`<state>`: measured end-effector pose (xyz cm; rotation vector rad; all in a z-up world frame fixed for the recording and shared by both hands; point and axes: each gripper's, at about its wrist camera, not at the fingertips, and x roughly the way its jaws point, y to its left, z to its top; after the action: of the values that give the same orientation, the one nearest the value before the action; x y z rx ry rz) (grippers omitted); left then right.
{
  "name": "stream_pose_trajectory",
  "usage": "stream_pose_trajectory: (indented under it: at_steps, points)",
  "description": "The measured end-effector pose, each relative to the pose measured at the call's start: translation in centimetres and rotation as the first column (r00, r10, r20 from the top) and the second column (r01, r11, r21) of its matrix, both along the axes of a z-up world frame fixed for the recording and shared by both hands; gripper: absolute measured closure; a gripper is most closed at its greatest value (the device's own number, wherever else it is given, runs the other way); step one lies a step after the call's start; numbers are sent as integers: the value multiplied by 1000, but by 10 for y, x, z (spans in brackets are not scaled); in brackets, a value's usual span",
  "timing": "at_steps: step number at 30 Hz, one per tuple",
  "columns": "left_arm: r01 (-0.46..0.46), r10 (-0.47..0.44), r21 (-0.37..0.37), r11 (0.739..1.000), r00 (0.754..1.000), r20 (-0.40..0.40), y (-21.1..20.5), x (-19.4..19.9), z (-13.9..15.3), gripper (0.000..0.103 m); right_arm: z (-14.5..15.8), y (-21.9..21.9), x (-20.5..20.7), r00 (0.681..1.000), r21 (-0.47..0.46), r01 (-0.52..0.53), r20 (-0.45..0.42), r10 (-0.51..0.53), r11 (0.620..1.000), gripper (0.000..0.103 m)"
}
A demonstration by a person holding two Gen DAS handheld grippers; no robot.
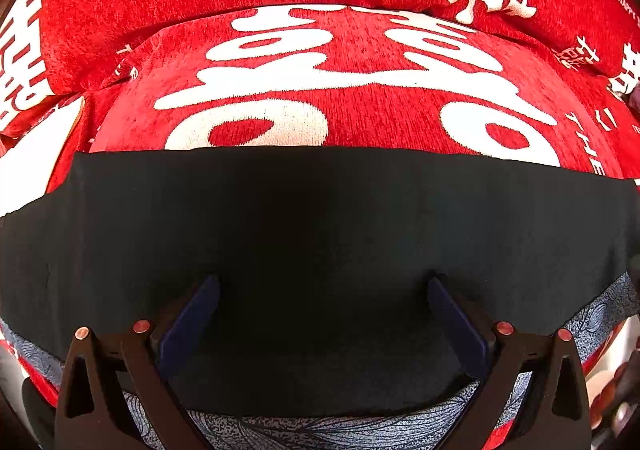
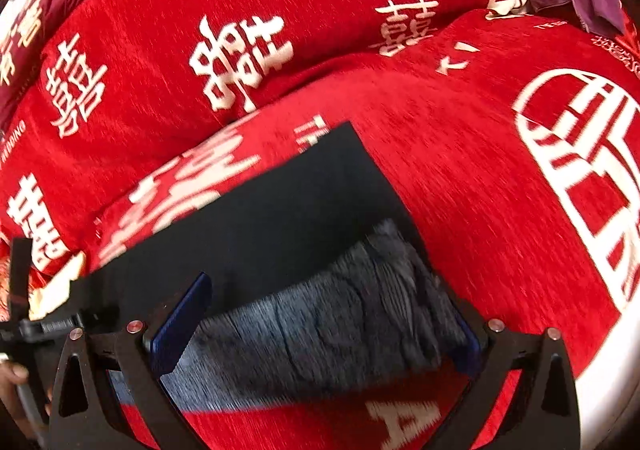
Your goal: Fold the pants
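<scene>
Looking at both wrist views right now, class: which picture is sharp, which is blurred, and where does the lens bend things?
Left wrist view: sharp; the black pants are so dark that little detail shows, and their straight edge bows under fisheye. Right wrist view: motion blur smears the patterned grey fabric and nearby red cover; the corners go dark.

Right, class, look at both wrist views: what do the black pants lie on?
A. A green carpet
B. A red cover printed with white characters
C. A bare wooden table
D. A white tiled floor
B: the black pants lie spread on a red cover with large white characters, and the right wrist view shows the same printed cover around them.
</scene>
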<state>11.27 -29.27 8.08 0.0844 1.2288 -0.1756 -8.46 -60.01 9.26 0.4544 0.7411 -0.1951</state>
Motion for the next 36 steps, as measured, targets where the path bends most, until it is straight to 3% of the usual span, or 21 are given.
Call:
stream_pose_trajectory:
  at_steps: [3, 5, 7, 9, 10, 13, 18, 23, 24, 26, 27, 28, 29, 32, 36]
  points:
    - [1, -1, 0, 1000, 1000, 3, 0, 0, 0, 0, -2, -2, 7, 1000, -7, 4, 14, -4, 1000, 1]
    - [-1, 1, -1, 1000, 1000, 7, 0, 0, 0, 0, 0, -3, 10, 1000, -43, 26, -2, -27, 999, 14]
    - [0, 0, -2, 1000, 1000, 10, 0, 0, 0, 0, 5, -11, 7, 997, -45, 67, -26, -68, 997, 78]
    - [2, -2, -3, 1000, 1000, 14, 0, 0, -1, 0, 11, -28, -1, 997, 111, 64, 31, -68, 992, 78]
    - [2, -2, -4, 1000, 1000, 16, 0, 0, -1, 0, 12, -29, -3, 997, 126, 60, 39, -65, 990, 78]
    - [4, -4, -6, 1000, 1000, 16, 0, 0, -1, 0, 21, -21, -2, 998, 84, 51, 26, -54, 995, 79]
    - [9, -10, -18, 1000, 999, -41, 3, 8, 4, 0, 57, -3, -10, 993, 83, 8, 119, -18, 997, 79]
    - [-63, 60, -114, 991, 998, -35, 17, 6, 26, 0, 101, 30, -15, 981, -47, -59, 181, 67, 997, 79]
    - [-60, 55, -113, 992, 998, -44, 14, 5, 25, 0, 105, 33, -15, 980, -56, -67, 184, 76, 996, 79]
    - [-29, 24, -39, 999, 992, -126, 1, 6, 2, 0, 110, 37, -14, 979, -65, -68, 186, 79, 996, 79]
    - [-5, 5, 1, 1000, 993, -122, -6, 6, -5, 0, 112, 38, -13, 980, -65, -67, 185, 77, 996, 79]
    - [10, -9, 31, 999, 999, -45, -12, 2, -1, 0, 114, 39, -12, 980, -62, -64, 182, 75, 996, 79]
    - [15, -13, 51, 999, 999, -48, -15, 2, -1, 0, 114, 39, -11, 981, -61, -65, 178, 75, 996, 79]
    - [-11, 12, 6, 1000, 993, -115, -8, 9, 2, 0, 118, 47, -8, 984, -75, -59, 166, 71, 995, 79]
    - [-92, 87, -46, 995, 991, -106, 30, 12, 13, 0, 135, 68, -12, 980, -114, -70, 178, 90, 991, 79]
